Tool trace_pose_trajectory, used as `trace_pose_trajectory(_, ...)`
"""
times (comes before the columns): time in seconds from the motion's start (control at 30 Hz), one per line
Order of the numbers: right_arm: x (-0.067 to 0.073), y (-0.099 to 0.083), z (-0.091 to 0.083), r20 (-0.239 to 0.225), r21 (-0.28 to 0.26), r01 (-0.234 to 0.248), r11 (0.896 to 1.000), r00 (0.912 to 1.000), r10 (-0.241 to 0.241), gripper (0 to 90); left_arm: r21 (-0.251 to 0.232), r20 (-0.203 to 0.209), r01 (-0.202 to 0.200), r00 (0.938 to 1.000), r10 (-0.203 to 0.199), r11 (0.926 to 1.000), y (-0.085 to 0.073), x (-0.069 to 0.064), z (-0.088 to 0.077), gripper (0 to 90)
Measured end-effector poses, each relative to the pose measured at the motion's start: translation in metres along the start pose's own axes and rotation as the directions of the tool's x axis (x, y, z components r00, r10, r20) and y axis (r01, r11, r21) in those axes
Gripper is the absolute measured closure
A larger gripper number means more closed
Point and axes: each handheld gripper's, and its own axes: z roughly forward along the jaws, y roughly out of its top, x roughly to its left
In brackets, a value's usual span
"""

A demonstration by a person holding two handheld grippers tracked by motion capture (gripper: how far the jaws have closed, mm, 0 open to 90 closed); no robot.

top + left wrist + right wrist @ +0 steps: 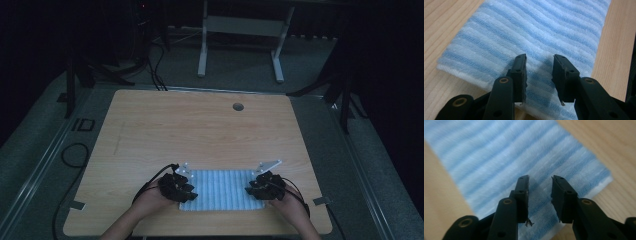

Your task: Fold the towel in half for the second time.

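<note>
Dim room, dark floor, a white frame stand behind a wooden surface (200, 125) with a small round hole (238, 106) near its far edge. Blue-and-white striped towel (221, 190) lies flat, apparently folded, at the near edge, long axis running left to right between the hands. Left tool (186, 190) sits at the towel's left end, right tool (254, 189) at the right end, so each hand is nearest its own short edge. In the left gripper view the left tool's jaws stand apart with nothing between them, low over the cloth just inside a near corner; contact is hard to tell. Right gripper view: same, jaws apart, empty, over the towel near its own corner. Likely next move is a pinch at each end, straight down or forward. Nothing in the way; the rest of the surface is bare wood.
</note>
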Motion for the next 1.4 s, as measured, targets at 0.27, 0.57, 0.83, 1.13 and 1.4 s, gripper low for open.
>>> trace_pose_trajectory(0.27, -0.013, 0.005, 0.010, -0.006, -0.043, -0.026, 0.999, 0.9997, 0.025, 64.9, -0.019, -0.038, 0.008, 0.9992, -0.008, 0.9998, 0.003, 0.017, 0.001, 63.7)
trace_pose_trajectory(0.57, -0.040, 0.039, 0.028, 0.030, -0.038, -0.015, 0.999, 0.9994, 0.017, 63.4, -0.040, -0.088, 0.021, 0.9958, -0.025, 0.9990, 0.019, 0.057, 0.003, 62.7)
trace_pose_trajectory(0.83, -0.069, 0.067, 0.043, 0.025, -0.024, -0.036, 0.999, 0.9990, 0.036, 63.3, -0.044, -0.113, 0.046, 0.9923, -0.051, 0.9979, 0.032, 0.088, 0.005, 62.7)
trace_pose_trajectory(1.13, -0.085, 0.080, 0.048, -0.006, -0.038, -0.059, 0.998, 0.9983, 0.059, 57.6, -0.053, -0.150, 0.061, 0.9864, -0.068, 0.9967, 0.044, 0.104, 0.005, 61.2)
trace_pose_trajectory(1.4, -0.076, 0.077, 0.032, 0.019, -0.118, -0.045, 0.992, 0.9987, 0.048, 33.0, -0.106, -0.141, 0.072, 0.9862, -0.087, 0.9918, 0.043, 0.091, -0.009, 35.2)
